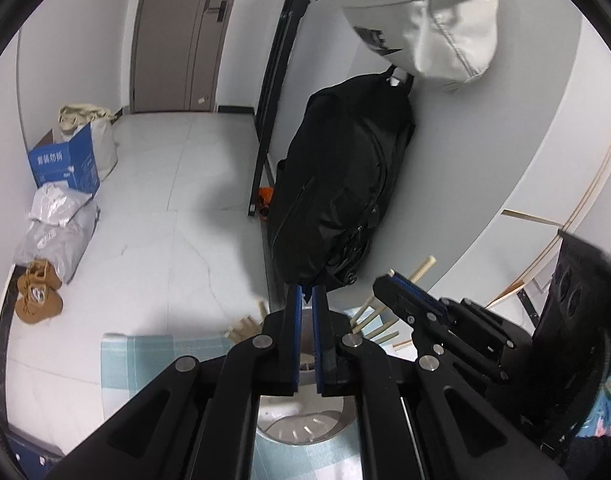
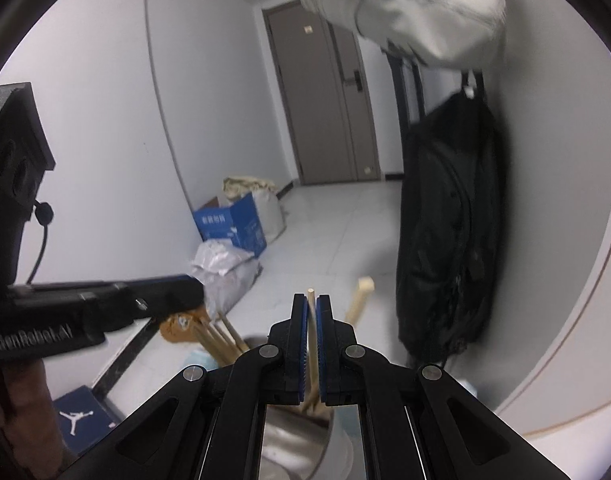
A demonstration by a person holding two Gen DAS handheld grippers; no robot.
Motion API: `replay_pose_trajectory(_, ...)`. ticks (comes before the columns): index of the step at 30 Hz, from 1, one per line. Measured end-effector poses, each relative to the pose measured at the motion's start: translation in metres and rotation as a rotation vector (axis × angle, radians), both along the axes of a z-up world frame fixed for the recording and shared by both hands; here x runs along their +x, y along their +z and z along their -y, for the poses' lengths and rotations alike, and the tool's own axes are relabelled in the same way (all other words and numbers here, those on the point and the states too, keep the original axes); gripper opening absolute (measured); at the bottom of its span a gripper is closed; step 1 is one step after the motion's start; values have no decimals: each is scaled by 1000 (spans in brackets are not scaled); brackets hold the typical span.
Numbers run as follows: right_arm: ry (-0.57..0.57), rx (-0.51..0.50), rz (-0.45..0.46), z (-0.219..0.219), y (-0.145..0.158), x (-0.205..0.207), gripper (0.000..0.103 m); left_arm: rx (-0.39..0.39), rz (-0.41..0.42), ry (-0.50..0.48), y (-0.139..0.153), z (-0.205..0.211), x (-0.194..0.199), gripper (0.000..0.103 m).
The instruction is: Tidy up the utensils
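So the biggest thing in both views is the long black bag (image 1: 337, 184) hanging against the white wall, with a pale grey-white fabric bag (image 1: 425, 20) hung above it, and a brown door (image 2: 321, 100) at the far end of the white tiled floor (image 1: 173, 184). Over by the left wall there's a blue cardboard box (image 2: 235, 224) next to some crumpled silver-grey plastic parcels (image 1: 57, 228), plus a pair of tan suede shoes (image 1: 37, 296) just beside them. Closer in, a light blue checked cloth (image 1: 145, 360) covers the surface, and a round silver metal utensil holder (image 1: 305, 428) sits on it right under the left gripper (image 1: 307, 300). That gripper's blue-padded jaws are only a narrow gap apart, and I can't see anything between them, looks empty to me. The right gripper (image 2: 312, 312) is above the same holder, pinched closed around a single pale wooden chopstick (image 2: 311, 332), which stands nearly upright with its top poking out just above the fingertips and its lower end running down toward the holder's mouth. A bunch of other pale wooden chopsticks (image 2: 221, 336) already stands in the holder, fanning out to the left, and one more wooden stick (image 2: 359, 296) leans out to the right. In the left view the right gripper shows up from the side, near the fanned sticks.
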State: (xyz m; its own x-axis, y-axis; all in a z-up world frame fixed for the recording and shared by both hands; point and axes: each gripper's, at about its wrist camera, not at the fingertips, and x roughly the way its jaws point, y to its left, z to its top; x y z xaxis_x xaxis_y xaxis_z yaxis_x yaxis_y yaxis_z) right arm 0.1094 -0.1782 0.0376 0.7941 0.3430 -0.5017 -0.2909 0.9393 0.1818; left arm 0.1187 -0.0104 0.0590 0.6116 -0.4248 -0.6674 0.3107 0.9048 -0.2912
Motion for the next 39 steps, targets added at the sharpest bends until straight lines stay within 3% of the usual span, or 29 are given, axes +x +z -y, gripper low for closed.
replay_pose_trajectory(5,46,-20,-59,-6,-10,-6,5,-52,-43,10,-3,-5,1,1)
replay_pose_trajectory(8,48,-5,-45,-3,-8,-17,7,-49,-59,15,1,-3,-2,1)
replay_pose_trajectory(9,47,9,-34,1,-5,-21,12,-47,-57,17,2,-4,-3,1)
replay_pose_trajectory(10,39,23,-21,5,-1,-26,29,-37,-49,24,4,-3,-5,3)
replay_pose_trajectory(13,17,68,29,16,12,-40,50,-15,-27,53,10,-5,-13,31)
replay_pose_trajectory(14,7,77,51,21,17,-47,53,-27,-15,67,12,-7,-18,48)
replay_pose_trajectory(15,-6,78,63,24,21,-51,60,-34,-2,82,13,-9,-23,58)
replay_pose_trajectory(24,-57,128,126,46,39,-92,85,29,69,144,23,-10,-57,62)
replay_pose_trajectory(27,-57,119,145,45,43,-105,89,48,95,169,26,-11,-69,74)
replay_pose_trajectory(31,-61,110,174,44,46,-125,98,56,142,197,33,-14,-86,75)
replay_pose_trajectory(39,-47,118,211,44,48,-154,102,89,243,252,39,-14,-121,85)
